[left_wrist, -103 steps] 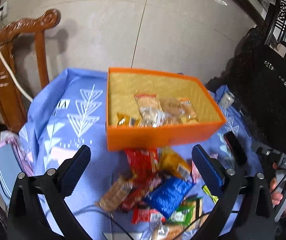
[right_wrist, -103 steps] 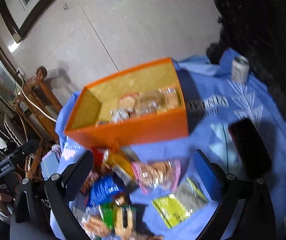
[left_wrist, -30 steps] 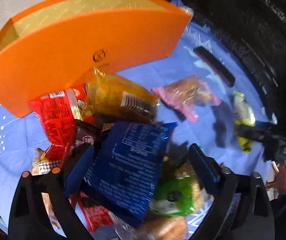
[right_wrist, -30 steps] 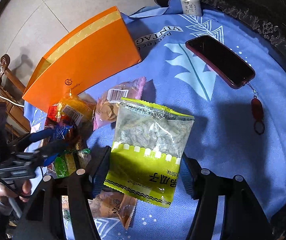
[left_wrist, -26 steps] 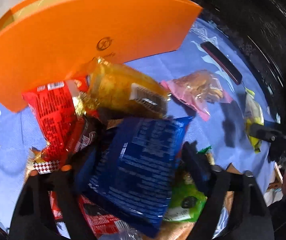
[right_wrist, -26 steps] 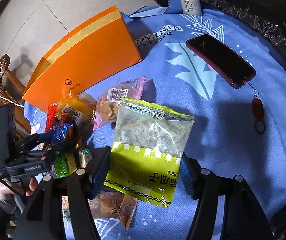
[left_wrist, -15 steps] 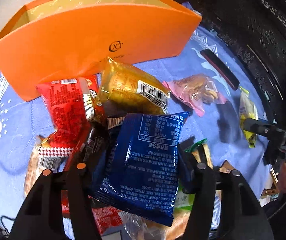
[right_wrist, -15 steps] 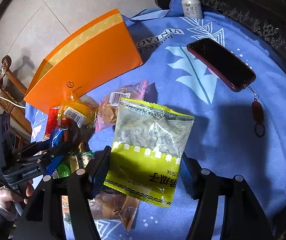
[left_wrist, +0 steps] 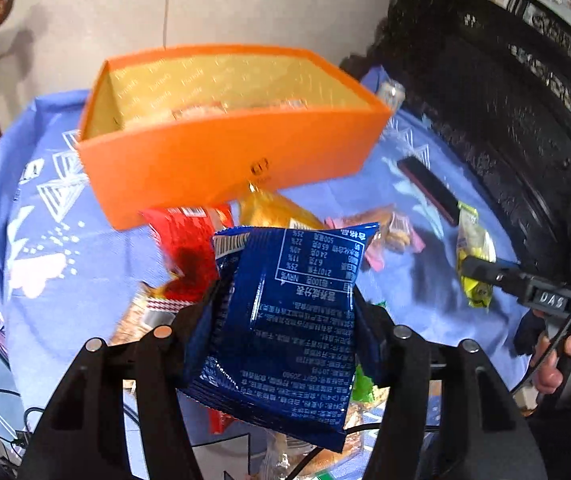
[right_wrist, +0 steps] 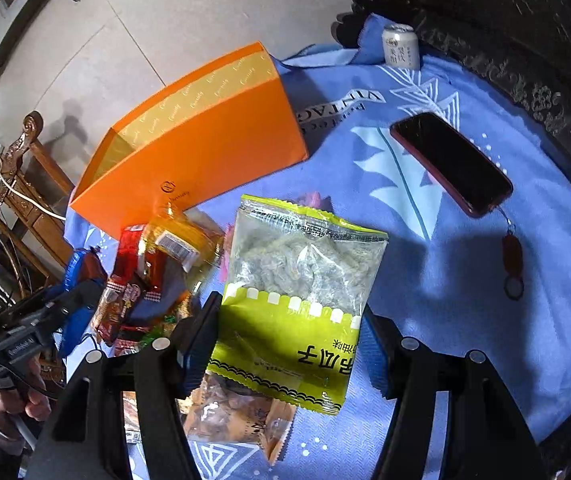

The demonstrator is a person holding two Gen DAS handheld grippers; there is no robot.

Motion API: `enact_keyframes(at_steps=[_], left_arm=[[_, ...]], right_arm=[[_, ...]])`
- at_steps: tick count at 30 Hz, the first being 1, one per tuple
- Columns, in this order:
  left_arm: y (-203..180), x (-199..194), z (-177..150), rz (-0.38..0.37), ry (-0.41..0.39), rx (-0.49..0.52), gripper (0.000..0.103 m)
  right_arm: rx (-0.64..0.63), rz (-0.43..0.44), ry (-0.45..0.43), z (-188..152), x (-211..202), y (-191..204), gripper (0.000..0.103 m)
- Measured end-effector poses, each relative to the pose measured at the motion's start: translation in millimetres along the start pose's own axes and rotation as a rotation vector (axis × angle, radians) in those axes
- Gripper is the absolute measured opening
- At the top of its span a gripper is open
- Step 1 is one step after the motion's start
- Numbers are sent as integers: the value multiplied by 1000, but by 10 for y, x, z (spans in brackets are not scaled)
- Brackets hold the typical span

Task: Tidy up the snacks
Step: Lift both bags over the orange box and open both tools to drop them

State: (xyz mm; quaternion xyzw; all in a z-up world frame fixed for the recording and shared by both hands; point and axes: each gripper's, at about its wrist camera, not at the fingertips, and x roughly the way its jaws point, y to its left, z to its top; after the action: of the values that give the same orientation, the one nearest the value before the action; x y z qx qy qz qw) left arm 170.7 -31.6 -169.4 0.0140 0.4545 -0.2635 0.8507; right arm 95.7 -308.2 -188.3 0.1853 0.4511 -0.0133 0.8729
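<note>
My left gripper [left_wrist: 285, 316] is shut on a blue snack packet [left_wrist: 285, 320] and holds it above the heap of snacks, in front of the orange box [left_wrist: 221, 168]. Inside the box lie a few packets [left_wrist: 201, 112]. Below the blue packet I see a red packet [left_wrist: 189, 248], a gold packet [left_wrist: 269, 208] and a pink packet [left_wrist: 389, 236]. My right gripper [right_wrist: 291, 332] is shut on a yellow-green seed packet [right_wrist: 301, 288], lifted off the blue tablecloth [right_wrist: 425, 264], to the right of the orange box [right_wrist: 197, 152]. The left gripper [right_wrist: 73, 300] with its blue packet shows at the right wrist view's left edge.
A phone in a red case [right_wrist: 451, 164] with a keyring [right_wrist: 511, 260] lies on the cloth at right; a drink can [right_wrist: 399, 46] stands at the table's far edge. A carved wooden chair [right_wrist: 17, 168] stands left, dark carved furniture [left_wrist: 505, 100] right. A biscuit packet [right_wrist: 237, 408] lies under the seed packet.
The left jaws closed on the blue packet and lifted it off the heap, tilting the view up so the box's inside shows. The right gripper rose slightly with the seed packet.
</note>
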Motion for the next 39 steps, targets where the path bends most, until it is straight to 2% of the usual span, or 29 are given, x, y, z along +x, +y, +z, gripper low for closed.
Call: enact_keyframes(at_steps=[9,13,18,26,32,35,37,38,39], left_arm=[[31,-555,268,36,-121,4,58],[64,-706,488,52,-169,3,58],[95,-819,857,85,-219,7,58],[231,-814,1528,117,-272,-14,58],[378,-603,1944,150,-259,-13,58],[425,-471,2071,172,-246,-6,59],[469,-370,2137,195,-238,-15,65],[494,-329,2163,208,-232,-25,86],[516,-307,2195,256,-234,-46,99]], right_arm=[[-41,42,-61,231,-202,183,64],[-68,71,-95,447,-284,314,64],[-134,115,-155,881,-370,587,64],[-219,147,-235,1683,-329,1013,64],[-250,147,-229,2070,-65,1214,64],[-268,144,-222,2161,92,1276,64],[-282,138,-205,2216,213,1321,66],[-286,122,-194,2240,271,1347,75],[-285,100,-190,2259,305,1365,83]])
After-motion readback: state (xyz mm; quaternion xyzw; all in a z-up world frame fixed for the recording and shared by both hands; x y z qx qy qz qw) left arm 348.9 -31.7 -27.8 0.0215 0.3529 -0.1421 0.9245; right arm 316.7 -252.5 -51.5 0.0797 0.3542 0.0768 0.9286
